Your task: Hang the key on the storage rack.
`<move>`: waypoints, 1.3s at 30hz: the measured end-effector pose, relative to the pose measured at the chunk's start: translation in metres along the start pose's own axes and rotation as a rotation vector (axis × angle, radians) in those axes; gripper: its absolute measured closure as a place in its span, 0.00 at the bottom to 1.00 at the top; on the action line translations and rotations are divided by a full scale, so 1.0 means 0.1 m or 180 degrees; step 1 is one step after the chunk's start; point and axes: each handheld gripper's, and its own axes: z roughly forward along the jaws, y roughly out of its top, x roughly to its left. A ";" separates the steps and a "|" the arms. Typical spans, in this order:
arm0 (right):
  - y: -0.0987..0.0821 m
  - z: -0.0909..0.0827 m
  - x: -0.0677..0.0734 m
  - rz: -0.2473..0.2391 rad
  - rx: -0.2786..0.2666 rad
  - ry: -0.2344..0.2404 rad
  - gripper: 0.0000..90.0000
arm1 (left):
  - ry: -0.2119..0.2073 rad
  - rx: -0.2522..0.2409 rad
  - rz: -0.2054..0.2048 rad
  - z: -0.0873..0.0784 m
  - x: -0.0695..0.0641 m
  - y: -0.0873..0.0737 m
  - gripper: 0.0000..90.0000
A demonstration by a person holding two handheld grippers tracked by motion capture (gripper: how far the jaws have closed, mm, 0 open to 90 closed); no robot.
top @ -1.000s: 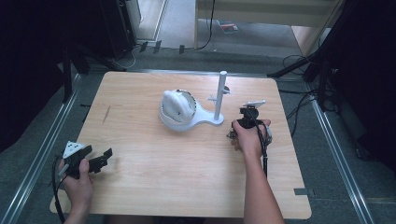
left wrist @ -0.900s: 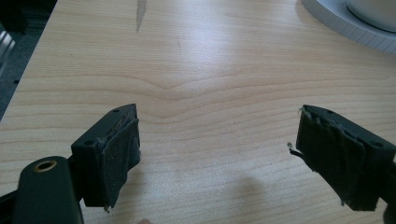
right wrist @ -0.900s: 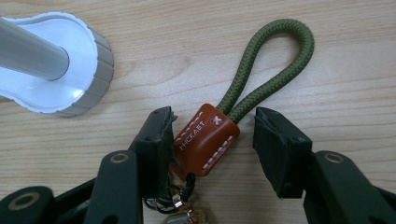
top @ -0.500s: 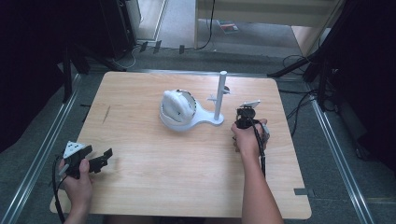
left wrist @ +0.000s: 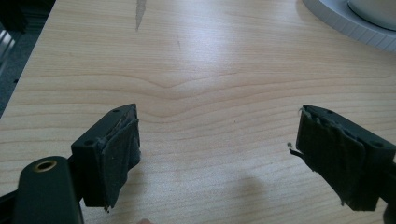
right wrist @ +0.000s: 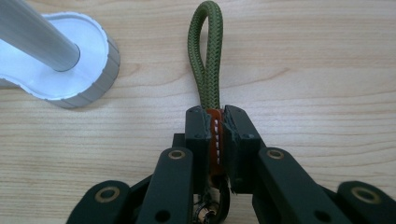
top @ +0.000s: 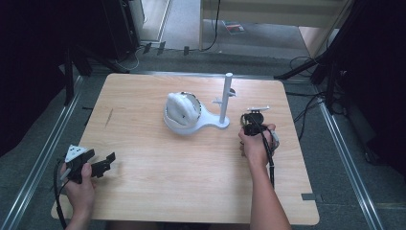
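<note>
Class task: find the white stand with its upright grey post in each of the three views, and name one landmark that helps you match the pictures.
High view: the white stand sits right of the table's centre, its post just left of the right gripper.
Left gripper view: its ribbed white rim cuts the top right corner.
Right gripper view: post and base fill the top left, left of the green cord loop.
Shared landmark: the stand's ribbed edge.
</note>
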 end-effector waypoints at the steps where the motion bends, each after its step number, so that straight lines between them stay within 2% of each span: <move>1: 0.00 -0.02 0.00 0.0017 -0.0031 0.0006 0.91 | 0.0000 0.0001 0.0000 0.00 0.00 0.00 0.16; 11: -0.01 -0.24 -0.01 0.0024 -0.0388 0.0117 0.91 | 0.0002 0.0010 0.0008 0.00 0.00 0.00 0.16; 27: -0.12 -0.58 -0.05 0.0065 -0.1015 0.0289 0.91 | 0.0009 0.0009 0.0012 0.00 0.00 0.00 0.16; 39: -0.21 -0.86 -0.03 0.0021 -0.1472 0.0526 0.91 | 0.0008 0.0007 0.0015 0.00 0.00 0.00 0.16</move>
